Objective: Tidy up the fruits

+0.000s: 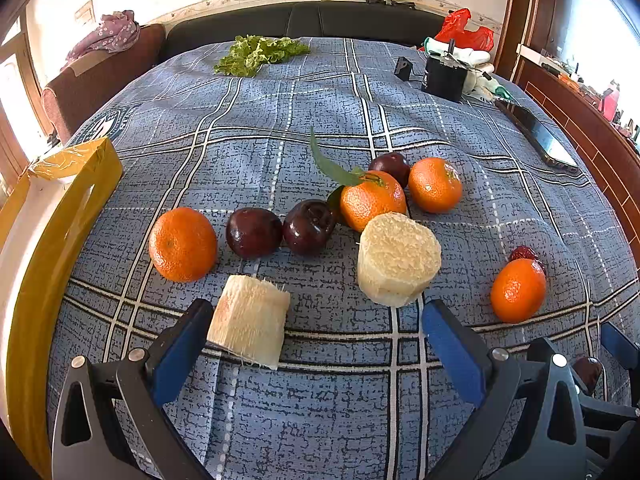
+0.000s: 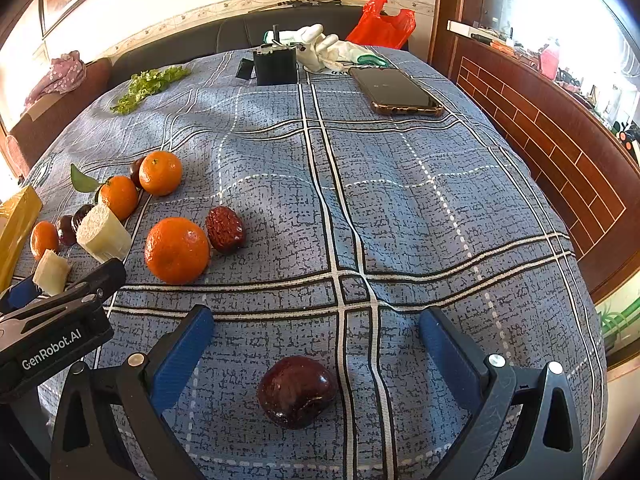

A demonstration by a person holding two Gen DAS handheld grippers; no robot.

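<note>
Fruit lies on a blue plaid cloth (image 1: 280, 128). My left gripper (image 1: 316, 320) is open, its left finger beside a pale cut sugarcane piece (image 1: 250, 326); a thicker sugarcane piece (image 1: 398, 258) lies ahead. Beyond lie several oranges (image 1: 183, 245) (image 1: 372, 200) (image 1: 435, 185) (image 1: 518, 290) and dark plums (image 1: 253, 232) (image 1: 309, 226) (image 1: 390, 166). My right gripper (image 2: 316, 320) is open, with a dark plum (image 2: 297, 391) on the cloth between its fingers. An orange (image 2: 177, 251) and a red date (image 2: 225, 229) lie ahead to its left.
A yellow-taped cardboard box (image 1: 44, 248) stands at the left edge. A phone (image 2: 400, 92), a black device (image 2: 276, 66), white gloves (image 2: 324, 50), a red bag (image 2: 382, 24) and lettuce (image 1: 260, 54) lie at the far side. A wooden cabinet (image 2: 560, 152) runs along the right.
</note>
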